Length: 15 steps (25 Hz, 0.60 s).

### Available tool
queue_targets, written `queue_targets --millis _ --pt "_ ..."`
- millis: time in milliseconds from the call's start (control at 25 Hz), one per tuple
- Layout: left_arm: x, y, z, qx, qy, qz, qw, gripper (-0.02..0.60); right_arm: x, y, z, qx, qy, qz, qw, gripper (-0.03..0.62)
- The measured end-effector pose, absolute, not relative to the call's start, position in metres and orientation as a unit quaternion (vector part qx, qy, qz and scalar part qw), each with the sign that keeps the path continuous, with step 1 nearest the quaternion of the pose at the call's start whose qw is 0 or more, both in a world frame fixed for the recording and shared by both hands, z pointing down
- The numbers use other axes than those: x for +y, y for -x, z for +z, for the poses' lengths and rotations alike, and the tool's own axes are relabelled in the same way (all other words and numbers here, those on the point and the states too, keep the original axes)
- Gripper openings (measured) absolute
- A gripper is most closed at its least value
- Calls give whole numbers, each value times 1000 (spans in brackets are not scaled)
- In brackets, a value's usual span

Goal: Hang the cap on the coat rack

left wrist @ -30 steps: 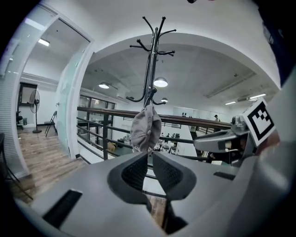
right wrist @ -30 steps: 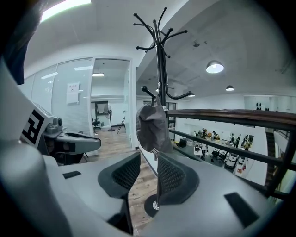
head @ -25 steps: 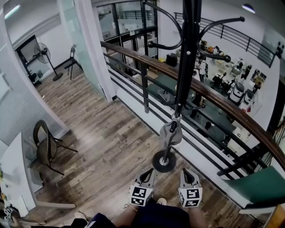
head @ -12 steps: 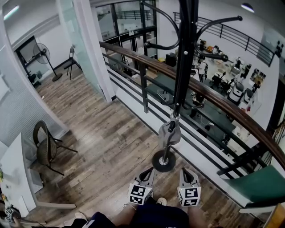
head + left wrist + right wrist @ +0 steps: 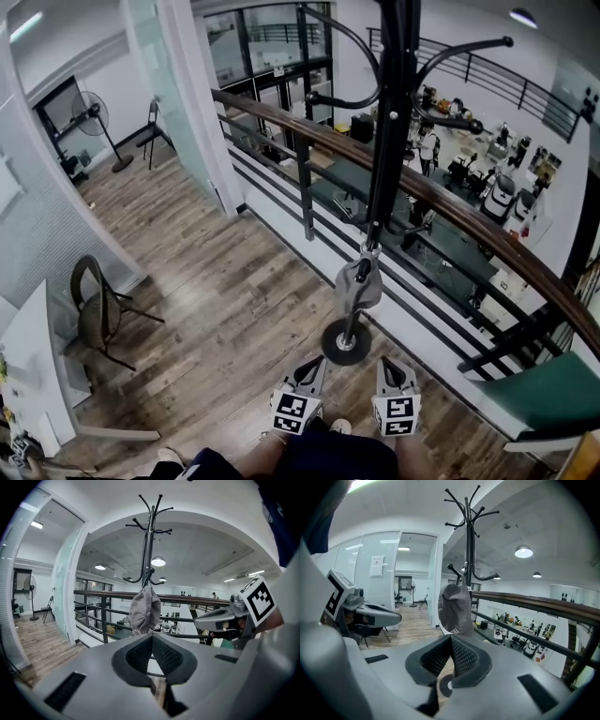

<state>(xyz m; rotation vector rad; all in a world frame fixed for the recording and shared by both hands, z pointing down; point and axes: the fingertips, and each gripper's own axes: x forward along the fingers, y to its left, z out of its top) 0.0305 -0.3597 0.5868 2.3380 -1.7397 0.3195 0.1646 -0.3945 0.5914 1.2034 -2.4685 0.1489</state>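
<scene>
Head view steeply down; gripper views forward; all share coat rack [image 5: 391, 112].

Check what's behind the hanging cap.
Behind the cap: the coat rack pole and the railing. The stretch of pole and the hook tip it covers can't be seen.

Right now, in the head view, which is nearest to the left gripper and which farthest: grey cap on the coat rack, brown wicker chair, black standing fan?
1. Grey cap, hanging just ahead of the left gripper.
2. Brown wicker chair, off to the left.
3. Black standing fan, far back left.
</scene>
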Motion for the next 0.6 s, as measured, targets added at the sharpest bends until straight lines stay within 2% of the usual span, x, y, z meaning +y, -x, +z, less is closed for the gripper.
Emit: queue_targets --millis 600 --pt "-364 -27 592 -593 -790 104 114 3 -402 -167 596 -881 -425 54 201 8"
